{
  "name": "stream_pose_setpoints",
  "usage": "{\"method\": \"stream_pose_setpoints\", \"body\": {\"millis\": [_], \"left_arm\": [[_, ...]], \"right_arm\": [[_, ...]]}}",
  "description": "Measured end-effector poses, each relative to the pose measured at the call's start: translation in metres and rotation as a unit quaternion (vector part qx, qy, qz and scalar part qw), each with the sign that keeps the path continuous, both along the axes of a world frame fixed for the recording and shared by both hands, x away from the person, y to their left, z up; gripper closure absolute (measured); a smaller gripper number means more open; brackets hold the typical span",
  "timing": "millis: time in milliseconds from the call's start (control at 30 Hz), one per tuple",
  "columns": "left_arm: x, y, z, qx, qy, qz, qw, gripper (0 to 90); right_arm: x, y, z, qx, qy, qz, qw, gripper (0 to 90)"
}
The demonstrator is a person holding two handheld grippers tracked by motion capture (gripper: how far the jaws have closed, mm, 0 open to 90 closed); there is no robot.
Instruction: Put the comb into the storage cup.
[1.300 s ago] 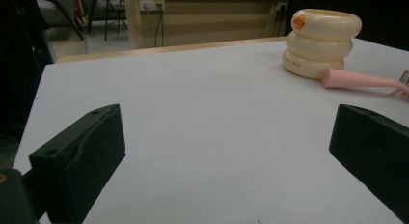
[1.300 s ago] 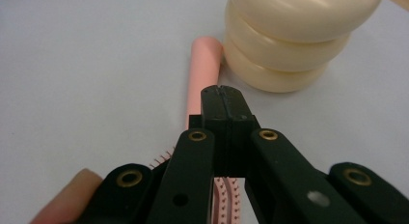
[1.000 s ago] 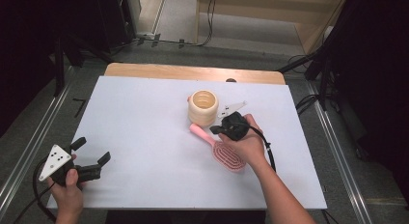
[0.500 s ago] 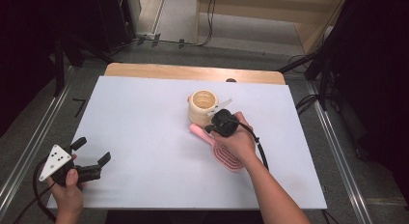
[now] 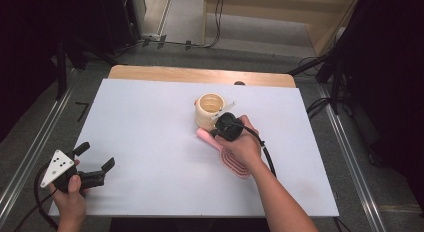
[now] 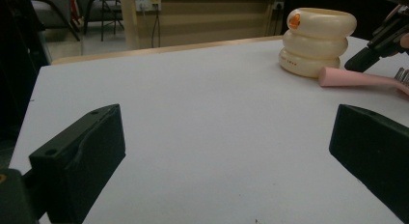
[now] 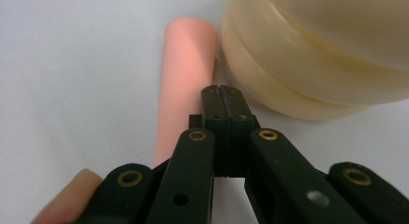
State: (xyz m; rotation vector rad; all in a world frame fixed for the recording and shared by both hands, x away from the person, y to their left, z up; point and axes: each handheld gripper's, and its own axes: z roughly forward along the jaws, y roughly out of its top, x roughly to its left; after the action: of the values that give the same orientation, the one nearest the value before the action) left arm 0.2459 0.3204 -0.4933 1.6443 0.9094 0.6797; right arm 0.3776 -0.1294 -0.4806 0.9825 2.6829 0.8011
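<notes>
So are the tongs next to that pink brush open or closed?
Closed. In the right gripper view the right tongs have both black jaws pressed flat together with nothing between them, just above the pink brush handle.

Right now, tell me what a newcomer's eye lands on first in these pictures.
The cream ribbed container stands out near the middle of the white table, with a pink brush lying against its base. The right tool sits over the brush handle beside the container, jaws pressed together with nothing between them. The left tool rests wide open at the table's near left corner.
</notes>
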Motion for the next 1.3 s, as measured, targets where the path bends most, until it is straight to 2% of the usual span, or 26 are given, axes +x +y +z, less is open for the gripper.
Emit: {"method": "stream_pose_setpoints", "body": {"millis": [367,533,733,1033,1100,1300], "left_arm": [[0.000,0.000,0.000,0.001,0.000,0.000,1.0000,0.0],[0.000,0.001,0.000,-0.001,0.000,-0.001,1.0000,0.0],[0.000,0.000,0.000,0.000,0.000,-0.001,1.0000,0.0],[0.001,0.000,0.000,0.000,0.000,-0.001,1.0000,0.0],[0.001,0.000,0.000,0.000,0.000,-0.001,1.0000,0.0],[0.001,-0.001,0.000,0.001,0.001,-0.001,1.0000,0.0]], "right_arm": [[-0.007,0.011,0.000,-0.002,0.003,0.028,0.9996,88.2],[-0.014,0.022,0.002,-0.002,0.002,0.060,0.9982,88.2],[-0.019,0.031,0.003,-0.003,0.000,0.075,0.9972,88.2],[-0.033,0.044,0.005,-0.004,0.001,0.105,0.9945,88.1],[-0.037,0.048,0.007,-0.004,-0.001,0.119,0.9929,88.2],[-0.045,0.055,0.006,-0.006,0.000,0.134,0.9910,88.2]]}}
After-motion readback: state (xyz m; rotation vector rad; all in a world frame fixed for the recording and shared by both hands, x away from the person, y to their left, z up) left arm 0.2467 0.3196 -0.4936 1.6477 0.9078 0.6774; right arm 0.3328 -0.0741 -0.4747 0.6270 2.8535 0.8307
